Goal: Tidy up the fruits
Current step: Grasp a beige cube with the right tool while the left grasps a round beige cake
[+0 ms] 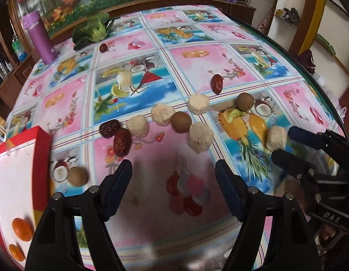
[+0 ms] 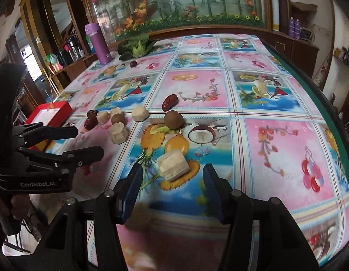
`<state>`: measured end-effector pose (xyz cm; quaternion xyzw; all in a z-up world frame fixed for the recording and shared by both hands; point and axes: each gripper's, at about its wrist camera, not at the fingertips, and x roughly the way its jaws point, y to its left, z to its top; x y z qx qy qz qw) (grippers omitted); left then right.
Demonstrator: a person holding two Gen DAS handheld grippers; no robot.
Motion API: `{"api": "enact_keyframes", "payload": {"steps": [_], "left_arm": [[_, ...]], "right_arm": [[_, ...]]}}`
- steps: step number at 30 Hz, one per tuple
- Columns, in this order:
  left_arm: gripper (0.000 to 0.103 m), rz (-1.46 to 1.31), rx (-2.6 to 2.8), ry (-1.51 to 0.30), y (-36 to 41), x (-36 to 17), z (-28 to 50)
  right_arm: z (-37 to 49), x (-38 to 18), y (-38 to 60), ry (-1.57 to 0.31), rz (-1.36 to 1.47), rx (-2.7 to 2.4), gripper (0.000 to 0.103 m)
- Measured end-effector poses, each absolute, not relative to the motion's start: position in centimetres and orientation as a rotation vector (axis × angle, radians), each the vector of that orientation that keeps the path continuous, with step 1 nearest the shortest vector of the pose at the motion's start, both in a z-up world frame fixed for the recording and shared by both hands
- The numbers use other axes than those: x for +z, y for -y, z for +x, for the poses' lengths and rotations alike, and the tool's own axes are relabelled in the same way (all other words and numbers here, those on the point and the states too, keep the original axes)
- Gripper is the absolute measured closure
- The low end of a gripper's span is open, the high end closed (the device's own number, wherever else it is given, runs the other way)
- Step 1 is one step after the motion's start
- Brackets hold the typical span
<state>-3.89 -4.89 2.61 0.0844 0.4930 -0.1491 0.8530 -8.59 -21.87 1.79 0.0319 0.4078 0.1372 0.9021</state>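
Two hand-held claws hover over a worktop [image 2: 276,149] covered in a fruit-print cloth, both spread wide and empty. The left claw [image 1: 173,176] faces a loose scatter of fruit: pale peeled chunks [image 1: 198,136], round brown fruits [image 1: 180,122] and wrinkled red dates [image 1: 122,141] strewn across the middle of the cloth. A red box [image 1: 42,140] with a white lining sits at the left edge, two orange fruits [image 1: 22,229] inside. The right claw [image 2: 172,176] frames one pale chunk [image 2: 173,163] lying just ahead of its fingertips. A purple flask [image 2: 98,43] and leafy greens [image 2: 136,46] stand at the far end.
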Motion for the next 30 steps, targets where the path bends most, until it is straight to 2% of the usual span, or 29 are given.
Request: {"api": "enact_keyframes", "payload": {"steps": [5, 7, 10, 12, 14, 16, 17, 24, 30], "left_arm": [[0.036, 0.138, -0.367, -1.062, 5.7, 2.4, -2.9], [0.048, 0.13, -0.382, -1.073, 6.2, 2.3, -2.6], [0.051, 0.134, -0.387, -1.064, 6.8, 2.3, -2.1], [0.058, 0.126, -0.387, -1.061, 6.8, 2.3, -1.8], [0.063, 0.121, -0.389, -1.057, 6.9, 2.3, -1.6], [0.069, 0.131, -0.389, -1.048, 7.0, 2.3, -1.7], [0.075, 0.133, -0.394, -1.043, 7.1, 2.3, -1.8], [0.075, 0.111, -0.398, -1.036, 6.5, 2.4, -2.7], [0.075, 0.096, -0.355, -0.949, 3.3, 4.9, -6.0]], "right_arm": [[-8.3, 1.6, 21.7, -0.865, 0.046, 0.285, 0.048], [-8.1, 1.5, 21.5, -0.88, 0.04, 0.286, 0.049], [-7.9, 1.5, 21.2, -0.887, 0.015, 0.281, 0.054], [-7.8, 1.5, 21.2, -0.885, 0.001, 0.27, 0.066], [-7.8, 1.5, 21.1, -0.883, -0.004, 0.263, 0.072], [-7.9, 1.5, 21.0, -0.88, -0.008, 0.263, 0.072], [-8.0, 1.5, 21.0, -0.879, -0.01, 0.261, 0.073], [-8.8, 1.7, 20.7, -0.885, 0.021, 0.266, 0.073], [-8.9, 2.6, 18.8, -0.895, 0.03, 0.307, 0.073]]}}
